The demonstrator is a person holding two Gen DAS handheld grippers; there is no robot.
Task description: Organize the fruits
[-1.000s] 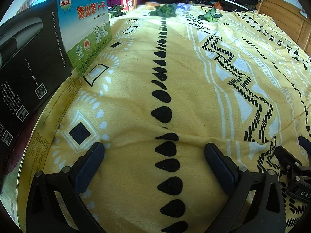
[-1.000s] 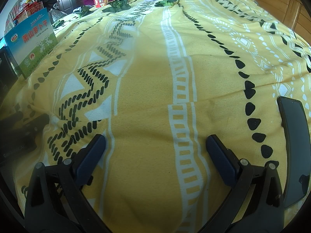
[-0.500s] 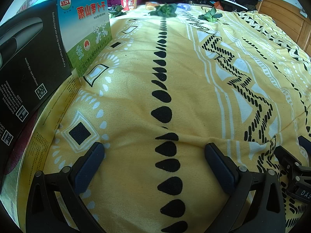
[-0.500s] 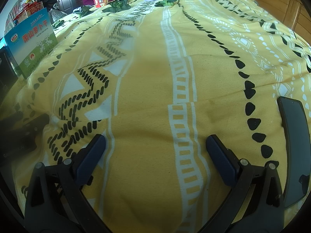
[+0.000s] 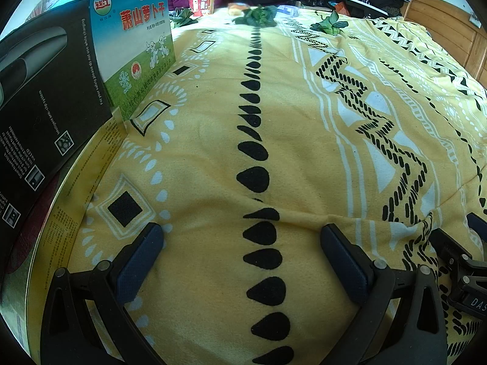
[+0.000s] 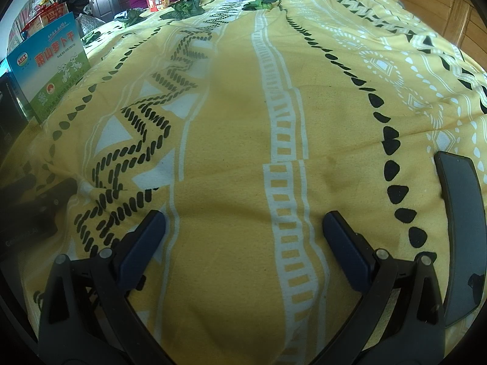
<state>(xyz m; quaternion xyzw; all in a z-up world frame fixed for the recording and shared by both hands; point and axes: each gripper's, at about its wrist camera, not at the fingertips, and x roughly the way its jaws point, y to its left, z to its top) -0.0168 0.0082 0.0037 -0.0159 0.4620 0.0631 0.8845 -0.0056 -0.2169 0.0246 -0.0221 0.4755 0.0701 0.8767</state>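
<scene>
My left claw (image 5: 240, 237) & right claw (image 6: 243, 223) unmoved, both wide, empty; leafy greens (image 5: 258, 18) far ahead, sorting unstarted.

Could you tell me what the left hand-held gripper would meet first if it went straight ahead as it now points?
Probably nothing soon: the left hand-held gripper faces bare yellow blanket; the leafy greens lie far ahead.

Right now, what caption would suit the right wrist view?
Open right tongs rest on a yellow patterned blanket, a dark phone lying alongside.
</scene>
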